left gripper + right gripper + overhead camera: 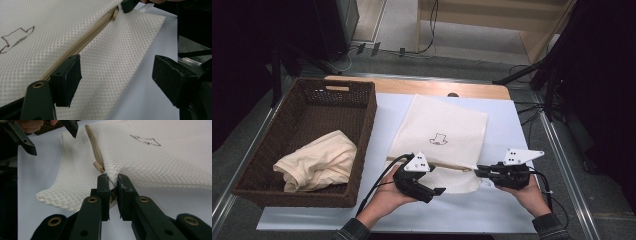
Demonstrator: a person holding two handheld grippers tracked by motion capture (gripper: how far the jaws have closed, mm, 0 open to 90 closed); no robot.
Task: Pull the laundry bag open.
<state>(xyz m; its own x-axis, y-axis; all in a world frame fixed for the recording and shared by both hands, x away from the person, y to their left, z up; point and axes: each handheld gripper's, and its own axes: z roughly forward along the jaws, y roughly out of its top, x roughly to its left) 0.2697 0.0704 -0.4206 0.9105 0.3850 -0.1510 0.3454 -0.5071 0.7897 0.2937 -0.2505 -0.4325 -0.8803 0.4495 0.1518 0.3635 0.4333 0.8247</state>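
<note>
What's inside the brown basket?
The brown basket holds a crumpled cream cloth. Whatever lies under the cloth is covered, so I cannot see it.

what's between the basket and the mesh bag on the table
Just a bare strip of the white table cover lies between the basket and the mesh bag, as the high view shows.

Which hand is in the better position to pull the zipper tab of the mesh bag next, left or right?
The left. The right gripper is shut on the bag's edge at the zipper end, anchoring it. The left gripper has free, open fingers over the zipper. It probably should travel along to the tab.
</note>
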